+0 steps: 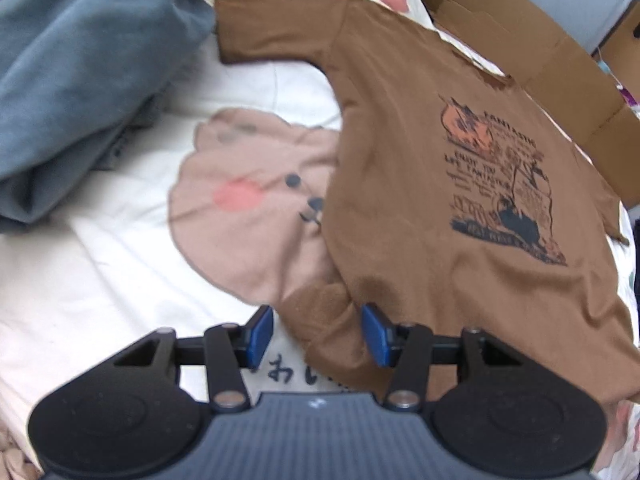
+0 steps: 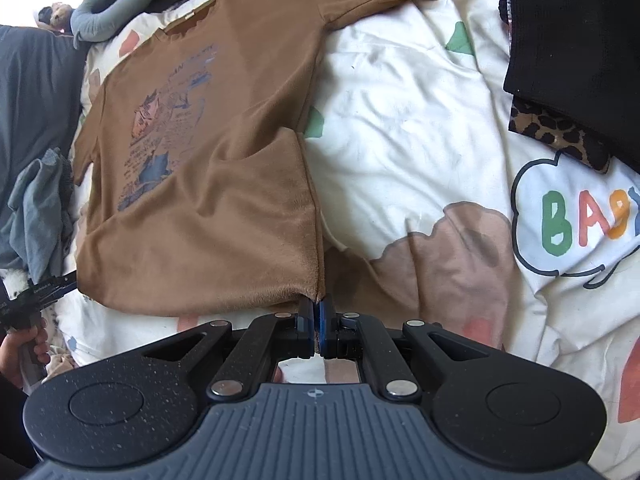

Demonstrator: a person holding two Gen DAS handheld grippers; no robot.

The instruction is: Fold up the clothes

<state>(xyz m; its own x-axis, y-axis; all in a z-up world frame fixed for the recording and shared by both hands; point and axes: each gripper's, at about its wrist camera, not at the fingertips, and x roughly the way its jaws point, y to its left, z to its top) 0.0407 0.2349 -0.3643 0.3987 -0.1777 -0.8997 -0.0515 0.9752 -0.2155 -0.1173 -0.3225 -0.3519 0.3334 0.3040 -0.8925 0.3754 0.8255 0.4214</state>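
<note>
Bedspread (image 2: 400, 100), cream with bear and "BABY" cartoon prints, lies under everything. All places below are given relative to the brown T-shirt.

Brown T-shirt (image 1: 420, 128): spread flat on the bedspread, print side up, both sleeves out to the sides, collar at the far end. One bottom corner is turned up a little over the body in the right wrist view. No full fold shows yet.

Blue-grey clothes (image 1: 80, 60): heaped just beside the shirt's sleeve, unfolded. Black garment (image 2: 572, 40) on top of a leopard-print piece (image 2: 560, 136): well apart from the shirt, across bare bedspread. Cardboard box (image 1: 560, 64): just beyond the collar end.

Left claw (image 1: 318, 332): jaws about half apart, set either side of a bunched bottom corner of the shirt; pads not pressing on the cloth, so no grip yet.

Right claw (image 2: 316, 320): jaws fully together at the shirt's other bottom corner; the hem edge appears pinched between the tips.

Judgement: early stage. Shirt laid out, corners being taken; every fold on it is left, then the heap.
</note>
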